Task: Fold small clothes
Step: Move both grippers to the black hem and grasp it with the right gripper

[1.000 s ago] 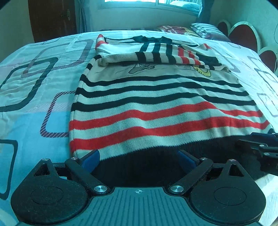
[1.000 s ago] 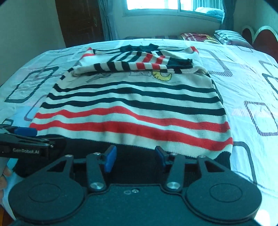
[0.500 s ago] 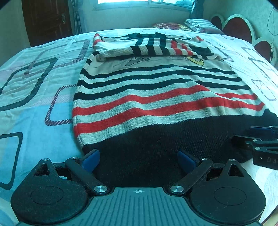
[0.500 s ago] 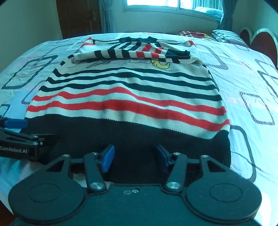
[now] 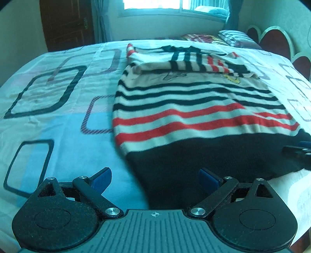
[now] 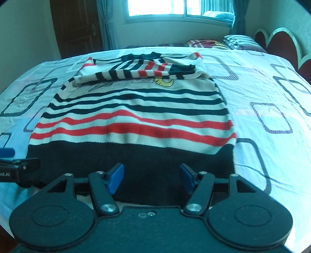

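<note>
Striped sweater (image 5: 194, 109) lies flat on the bed sheet (image 5: 58, 136), hem nearest, neckline toward the far side. Near band is solid black; above it red and cream stripes, then thinner black ones. At the far end the sleeves are folded across the chest, striped crosswise, partly covering a yellow printed figure.

Left gripper (image 5: 155, 176): blue pads spread wide, nothing pinched. The black hem's left corner sits in the gap between them; left pad hangs over bare sheet, right pad over black knit. Whether the pads touch cloth cannot be told.

Right gripper (image 6: 151, 178): jaws opening, blue pads apart, the black hem band lying between and beneath them but not pressed by either.

Left wrist view only: the sweater's left edge in full, running diagonally, with light blue sheet and dark rounded-square print beside it; right gripper's black tip just in at the far right edge over the hem. This view is blurred near the hem.

Right wrist view only: the sweater's right edge and right hem corner, white sheet beyond; left gripper's tip at the left edge by the hem's left corner.

Both views: pillows (image 6: 239, 39) and scalloped headboard (image 6: 279, 40) far right, window (image 6: 178, 7), dark door (image 6: 77, 25) far left.
</note>
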